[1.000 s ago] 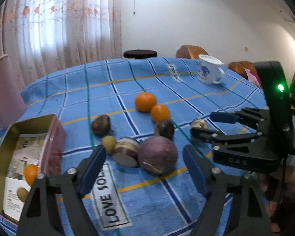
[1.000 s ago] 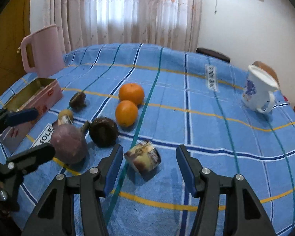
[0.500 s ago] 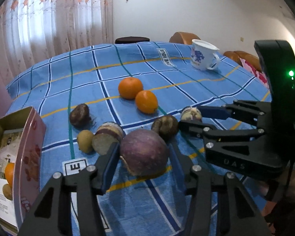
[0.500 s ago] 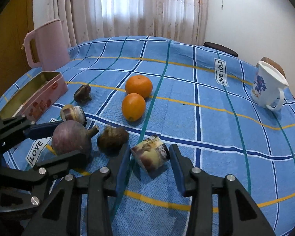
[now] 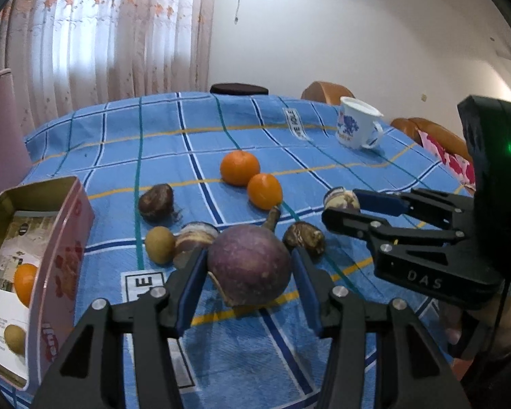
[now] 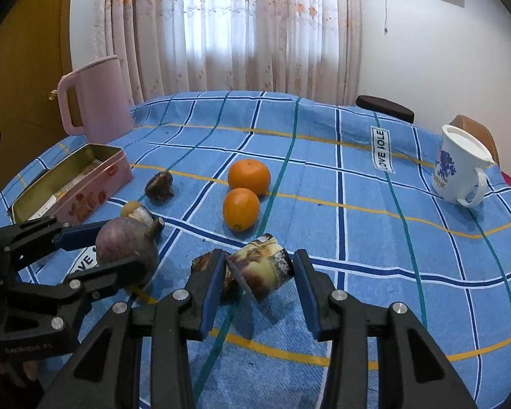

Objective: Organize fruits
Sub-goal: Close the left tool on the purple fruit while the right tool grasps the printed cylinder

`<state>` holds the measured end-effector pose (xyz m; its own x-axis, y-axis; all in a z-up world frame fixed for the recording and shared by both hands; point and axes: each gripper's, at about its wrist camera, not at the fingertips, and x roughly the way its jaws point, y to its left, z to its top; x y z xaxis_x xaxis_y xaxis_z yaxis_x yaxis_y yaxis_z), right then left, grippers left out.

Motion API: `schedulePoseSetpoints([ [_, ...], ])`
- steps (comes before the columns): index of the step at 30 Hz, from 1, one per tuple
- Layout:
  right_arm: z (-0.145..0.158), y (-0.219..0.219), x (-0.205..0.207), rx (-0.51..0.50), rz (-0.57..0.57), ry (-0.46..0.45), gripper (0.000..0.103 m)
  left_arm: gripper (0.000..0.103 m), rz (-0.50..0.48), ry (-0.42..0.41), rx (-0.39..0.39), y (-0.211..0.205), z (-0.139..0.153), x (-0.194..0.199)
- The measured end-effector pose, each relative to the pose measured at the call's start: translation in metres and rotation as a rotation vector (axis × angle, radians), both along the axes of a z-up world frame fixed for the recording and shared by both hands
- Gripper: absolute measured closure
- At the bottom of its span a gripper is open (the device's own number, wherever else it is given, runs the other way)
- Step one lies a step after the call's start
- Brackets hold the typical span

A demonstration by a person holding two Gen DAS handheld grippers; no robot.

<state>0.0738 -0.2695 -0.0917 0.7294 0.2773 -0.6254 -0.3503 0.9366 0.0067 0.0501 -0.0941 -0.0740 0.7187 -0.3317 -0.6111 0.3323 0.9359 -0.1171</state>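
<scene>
My left gripper (image 5: 249, 257) is shut on a big round purple fruit (image 5: 248, 272) that rests on the blue checked cloth; the right wrist view shows the same grip (image 6: 126, 248). My right gripper (image 6: 259, 259) is shut on a cut brown-and-purple fruit piece (image 6: 265, 272), tilted on the cloth. Two oranges (image 5: 240, 167) (image 5: 265, 191) lie behind. A brown fruit (image 5: 156, 201), a small yellow-green fruit (image 5: 159, 244), another cut piece (image 5: 196, 242) and a brown lump (image 5: 305, 237) lie around. An open pink tin (image 5: 71, 204) at the left holds an orange (image 5: 25, 283) and a yellowish fruit (image 5: 14, 339).
A pink jug (image 6: 95, 102) stands behind the tin at the far left. A white mug with a blue print (image 6: 460, 170) stands at the far right near the table's edge. A person's hand (image 5: 460, 323) holds the right gripper's body. Chairs stand beyond the table.
Both grippers moved in and closed: the left one around the purple fruit, the right one around the cut piece. Over the last half second neither grip has changed.
</scene>
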Motion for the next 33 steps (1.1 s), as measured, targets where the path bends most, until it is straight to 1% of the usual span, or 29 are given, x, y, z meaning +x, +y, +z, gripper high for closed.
schedulePoseSetpoints([
  [11,0.005,-0.007,-0.007,0.042,0.002,-0.051,0.06,0.051,0.036,-0.095,0.014,0.003,0.013,-0.011],
  [20,0.008,-0.009,-0.013,0.056,0.004,-0.086,0.06,0.051,0.048,-0.123,-0.002,0.007,0.017,-0.015],
  [29,0.011,-0.011,-0.02,0.067,0.006,-0.121,0.06,0.051,0.06,-0.181,0.013,0.005,0.024,-0.023],
  [33,0.012,-0.012,-0.023,0.07,0.005,-0.135,0.06,0.05,0.07,-0.193,0.014,0.007,0.025,-0.023],
])
